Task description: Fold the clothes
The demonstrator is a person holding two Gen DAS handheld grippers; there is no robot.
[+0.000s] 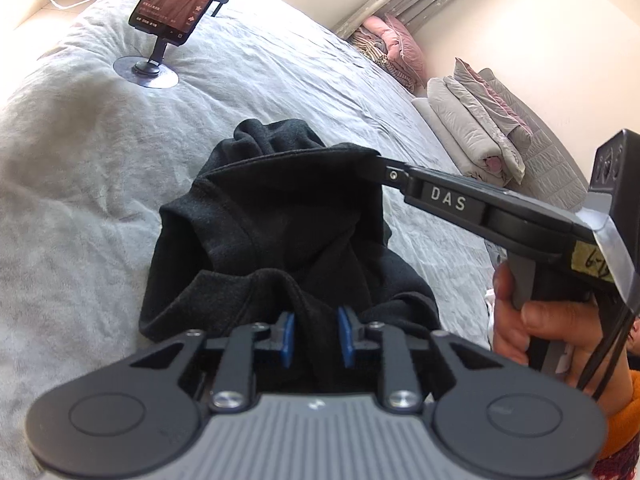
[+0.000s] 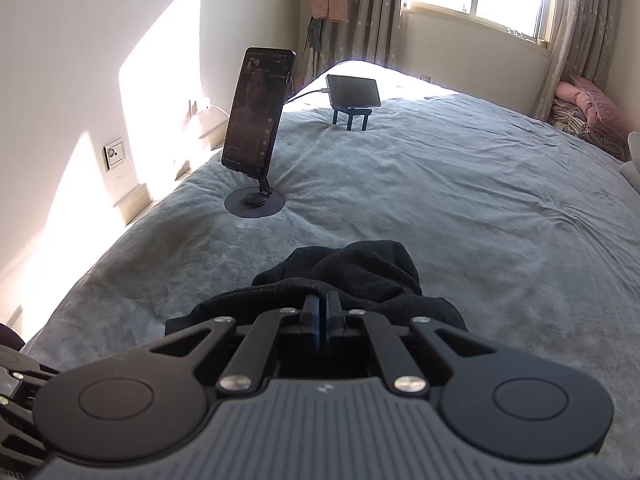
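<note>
A black garment (image 1: 280, 216) lies bunched on the grey bed cover (image 1: 80, 168). In the left wrist view my left gripper (image 1: 316, 336) sits at the garment's near end, and a thick fold of the cloth is pinched between its blue pads (image 1: 286, 338). My right gripper (image 1: 378, 164) reaches in from the right, held by a hand (image 1: 540, 328), and is shut on the garment's far upper edge, lifting it taut. In the right wrist view the right gripper (image 2: 322, 304) has its pads pressed together, with the black garment (image 2: 360, 268) gathered at its tips.
A phone on a round-based stand (image 2: 256, 116) stands on the bed beyond the garment, also in the left wrist view (image 1: 176, 4). A second device on a small stand (image 2: 354, 94) sits farther back. Folded bedding (image 1: 476, 120) and pink pillows (image 1: 394, 40) lie along the right.
</note>
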